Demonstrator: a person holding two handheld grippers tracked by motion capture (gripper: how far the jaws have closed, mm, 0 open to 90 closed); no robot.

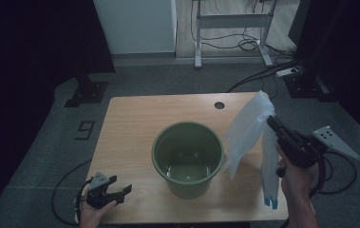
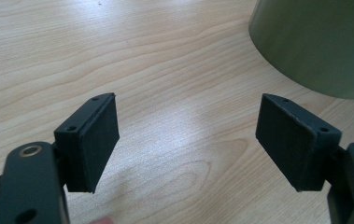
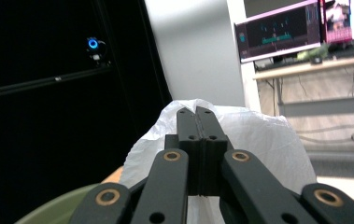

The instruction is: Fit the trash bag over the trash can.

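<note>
Wooden table (image 1: 130,123) seen from above, green pot (image 1: 187,156) at its middle, right gripper (image 1: 269,118) raised beside the pot, jaws pinched on a white bag (image 1: 246,130) hanging above the table, left gripper (image 1: 123,191) at the near left corner, jaws spread, empty.

Light wood-grain table (image 1: 130,128), rounded corners, round cable hole (image 1: 219,105) near the far edge. Standing on it, just right of the middle, a green pot (image 1: 188,159), upright, mouth open. Resting at the near left corner, the left gripper (image 1: 116,189), jaws apart over bare wood, the pot's wall (image 2: 315,42) close ahead on the right. Hanging down to the near right part of the top, a white bag (image 1: 249,133), its lower end at or just above the wood.
</note>
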